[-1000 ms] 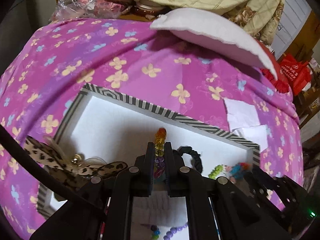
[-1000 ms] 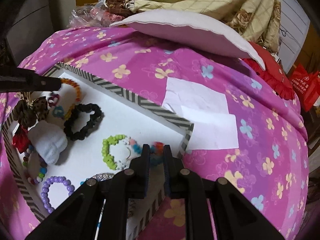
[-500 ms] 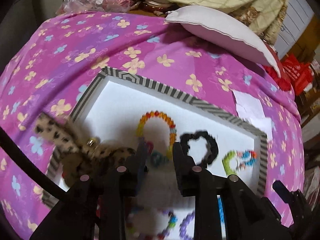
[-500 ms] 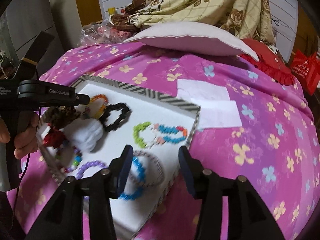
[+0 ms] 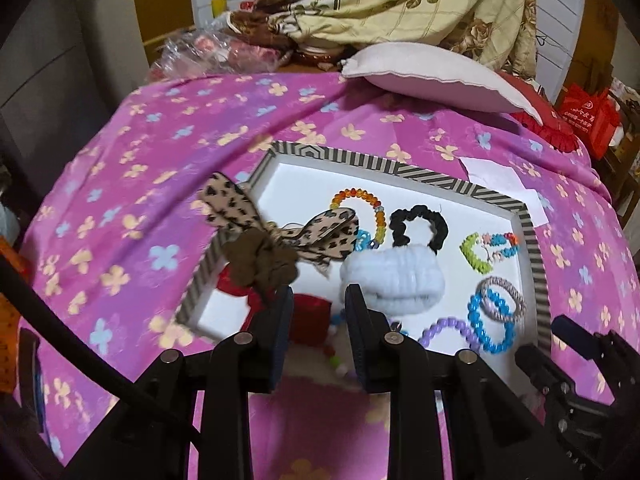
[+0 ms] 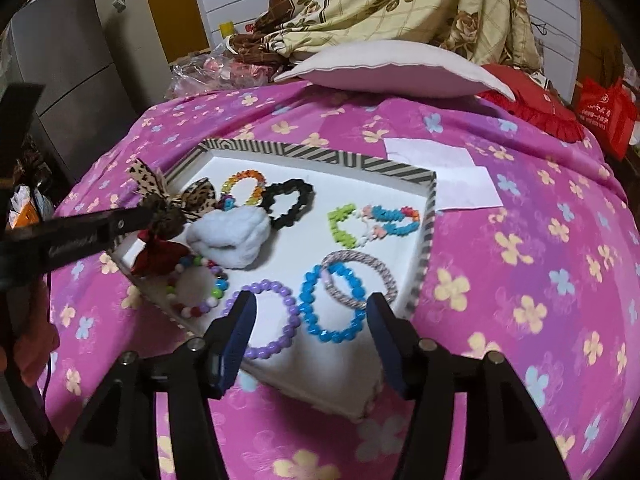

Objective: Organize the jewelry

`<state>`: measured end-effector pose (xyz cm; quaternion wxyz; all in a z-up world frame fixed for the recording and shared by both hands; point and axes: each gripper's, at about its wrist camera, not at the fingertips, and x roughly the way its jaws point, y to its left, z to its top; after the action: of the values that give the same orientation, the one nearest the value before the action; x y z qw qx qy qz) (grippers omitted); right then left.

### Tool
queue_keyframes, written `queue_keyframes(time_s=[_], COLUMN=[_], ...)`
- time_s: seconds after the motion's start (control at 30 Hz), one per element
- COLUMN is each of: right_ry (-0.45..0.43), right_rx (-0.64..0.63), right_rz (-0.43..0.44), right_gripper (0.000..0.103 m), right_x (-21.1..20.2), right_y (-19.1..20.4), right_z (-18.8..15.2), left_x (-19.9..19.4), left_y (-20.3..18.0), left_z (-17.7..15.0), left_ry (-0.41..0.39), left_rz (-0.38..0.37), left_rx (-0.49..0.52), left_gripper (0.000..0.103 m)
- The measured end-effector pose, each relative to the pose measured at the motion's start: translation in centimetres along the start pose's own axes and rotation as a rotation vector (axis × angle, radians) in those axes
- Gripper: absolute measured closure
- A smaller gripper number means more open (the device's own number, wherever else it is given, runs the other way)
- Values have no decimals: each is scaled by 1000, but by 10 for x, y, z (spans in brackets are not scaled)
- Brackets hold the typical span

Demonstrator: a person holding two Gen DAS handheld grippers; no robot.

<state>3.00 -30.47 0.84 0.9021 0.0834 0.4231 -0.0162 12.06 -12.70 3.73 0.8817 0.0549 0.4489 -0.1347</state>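
A white tray with a striped rim [image 5: 420,174] [image 6: 320,156] lies on the pink flowered bedspread. In it are an orange bead bracelet [image 5: 360,204] [image 6: 244,182], a black scrunchie [image 5: 418,224] [image 6: 286,202], a white fluffy scrunchie [image 5: 394,276] [image 6: 230,236], a leopard bow [image 5: 280,232] [image 6: 176,196], blue [image 6: 334,304] and purple [image 6: 266,320] bead bracelets, and a green-blue one [image 6: 372,222]. My left gripper [image 5: 318,332] is open and empty above the tray's near left. My right gripper [image 6: 310,340] is wide open and empty above the tray's near edge.
A white pillow [image 6: 392,68] and a floral blanket [image 6: 400,0] lie at the far side. White paper sheets [image 6: 452,176] lie right of the tray. A red bag [image 6: 604,116] stands at far right. The left gripper's body [image 6: 80,236] reaches in from the left.
Both grippers opened and pulled back and up from the tray. The left let go of the orange bead bracelet, which now lies in the tray.
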Motion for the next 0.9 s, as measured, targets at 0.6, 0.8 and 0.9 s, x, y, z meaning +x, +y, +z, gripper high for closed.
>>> queue_keyframes(time_s=[0.6, 0.8, 0.9], right_ry=[-42, -44, -45], right_rx=[28, 28, 28], right_rz=[-27, -31, -30], right_gripper=[29, 27, 27], right_x=[-26, -28, -29], right_y=[27, 31, 31], right_z=[0, 0, 0], left_x=[-46, -53, -54], left_y=[15, 16, 16], left_z=[-25, -25, -26], left_ry=[-80, -90, -92], left_rz=[21, 26, 26], left_rx=[-24, -26, -28], left_gripper=[57, 57, 57])
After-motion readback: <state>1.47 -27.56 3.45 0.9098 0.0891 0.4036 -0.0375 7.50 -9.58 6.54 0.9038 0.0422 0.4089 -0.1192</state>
